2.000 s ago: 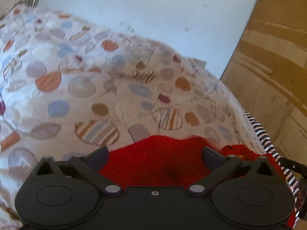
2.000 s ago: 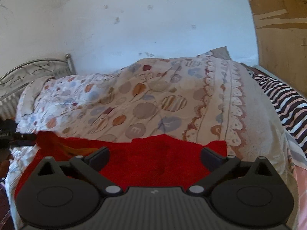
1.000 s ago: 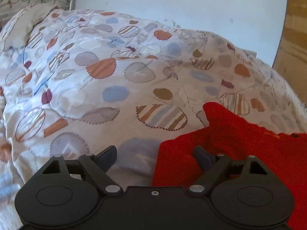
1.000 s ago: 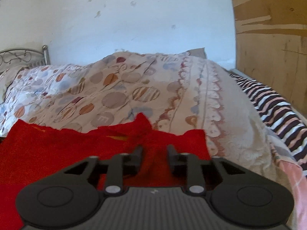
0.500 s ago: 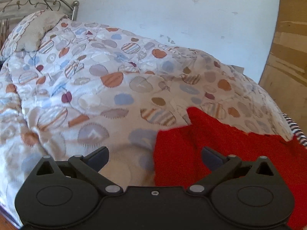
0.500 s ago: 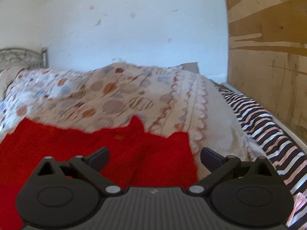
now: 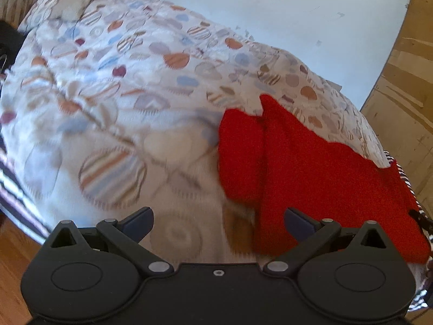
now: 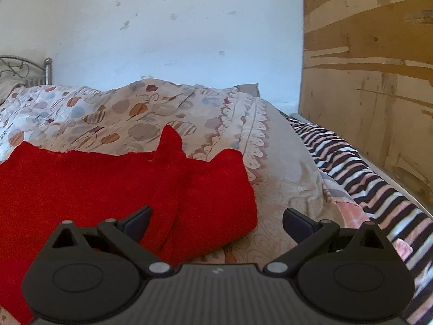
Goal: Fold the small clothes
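A red knitted garment (image 7: 311, 168) lies spread on a quilt printed with circles (image 7: 113, 86). In the left wrist view it fills the lower right, one flap folded over at its left edge. My left gripper (image 7: 218, 223) stands open over the quilt just left of the garment, nothing between its fingers. In the right wrist view the red garment (image 8: 108, 184) covers the lower left, with a folded flap at its right end. My right gripper (image 8: 216, 223) is open above that right edge, its left finger over the cloth, holding nothing.
A striped sheet (image 8: 360, 168) runs along the bed's right side beside a wooden panel (image 8: 373, 81). A white wall (image 8: 162, 32) rises behind the bed, with a metal headboard (image 8: 24, 70) at far left. Wooden floor (image 7: 10, 265) shows at the lower left of the left wrist view.
The right gripper has opened and let go of the red cloth, then drawn back to the right. The left gripper opened wider and slid left off the garment onto the bare quilt.
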Demonstrator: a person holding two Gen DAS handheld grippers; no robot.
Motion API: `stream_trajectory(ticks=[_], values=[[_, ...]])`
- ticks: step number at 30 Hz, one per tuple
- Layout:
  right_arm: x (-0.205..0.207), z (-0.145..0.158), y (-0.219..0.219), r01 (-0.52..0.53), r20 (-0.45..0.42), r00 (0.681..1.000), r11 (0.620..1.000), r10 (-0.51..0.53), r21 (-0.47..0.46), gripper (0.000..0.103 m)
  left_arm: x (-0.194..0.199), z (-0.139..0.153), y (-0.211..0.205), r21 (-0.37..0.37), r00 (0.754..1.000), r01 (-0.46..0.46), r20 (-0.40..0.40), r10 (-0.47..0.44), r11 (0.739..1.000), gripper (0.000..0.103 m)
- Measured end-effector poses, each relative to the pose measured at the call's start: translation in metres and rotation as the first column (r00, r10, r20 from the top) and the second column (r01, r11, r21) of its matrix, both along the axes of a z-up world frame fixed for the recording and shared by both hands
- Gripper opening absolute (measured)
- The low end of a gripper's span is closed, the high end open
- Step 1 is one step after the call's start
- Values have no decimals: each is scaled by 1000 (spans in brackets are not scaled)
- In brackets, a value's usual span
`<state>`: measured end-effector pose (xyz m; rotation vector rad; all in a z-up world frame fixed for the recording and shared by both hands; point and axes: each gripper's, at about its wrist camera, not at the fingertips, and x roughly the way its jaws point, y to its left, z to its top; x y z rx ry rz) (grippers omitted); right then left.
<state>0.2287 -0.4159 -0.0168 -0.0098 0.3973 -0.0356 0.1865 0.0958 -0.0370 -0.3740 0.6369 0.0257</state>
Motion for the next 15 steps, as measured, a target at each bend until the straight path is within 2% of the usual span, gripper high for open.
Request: stream_trajectory(ticks=[3,6,9,15], values=[[-14,7,3,20,33,999,1000,-20,-6,103,-14,-5,-3,-21,1000,6,-10,-6,1000,102],[-37,18,12,36,110,993,999,-32,-37,103,-23,-6,-8,-28,1000,16,-9,-16,999,102],[-58,29,30,-5,181,983,999,14,-50,103,-26,-7,-11,-52,1000,13,-4,-13,999,102],[-70,33,76,-131,202,969,990,139,-52,103,-24,-6,-20,-86,1000,7,1,-7,996,102]])
